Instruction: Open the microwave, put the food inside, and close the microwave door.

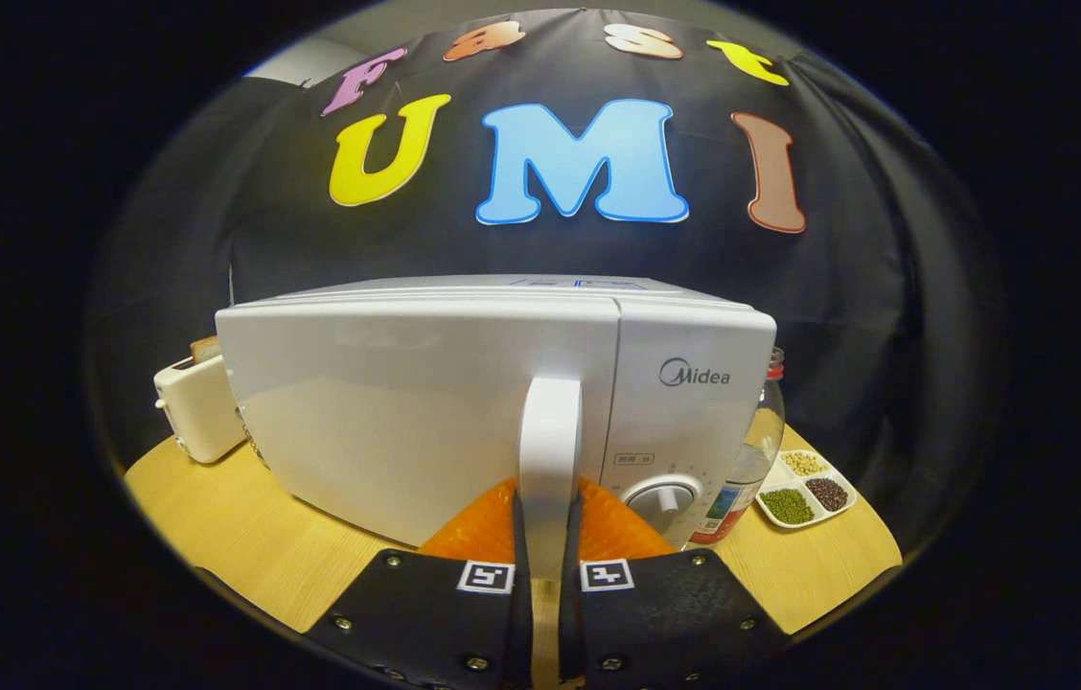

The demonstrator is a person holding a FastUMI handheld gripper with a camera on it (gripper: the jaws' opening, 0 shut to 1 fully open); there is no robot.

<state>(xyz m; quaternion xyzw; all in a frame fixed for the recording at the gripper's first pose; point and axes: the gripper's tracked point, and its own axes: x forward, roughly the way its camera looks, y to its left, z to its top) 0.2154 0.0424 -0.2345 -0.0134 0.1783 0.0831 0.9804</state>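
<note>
A toaster holding bread, a bottle and a divided tray of beans stand on the wooden table.

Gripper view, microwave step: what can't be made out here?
- Microwave inside: hidden by its shut door.
- Gripper contact: fingers flank the door handle; whether both press on it is unclear.
- Toaster: partly behind the microwave.
- Bottle: mostly behind the microwave.
- Grains in the divided dish: too small to identify.
</note>
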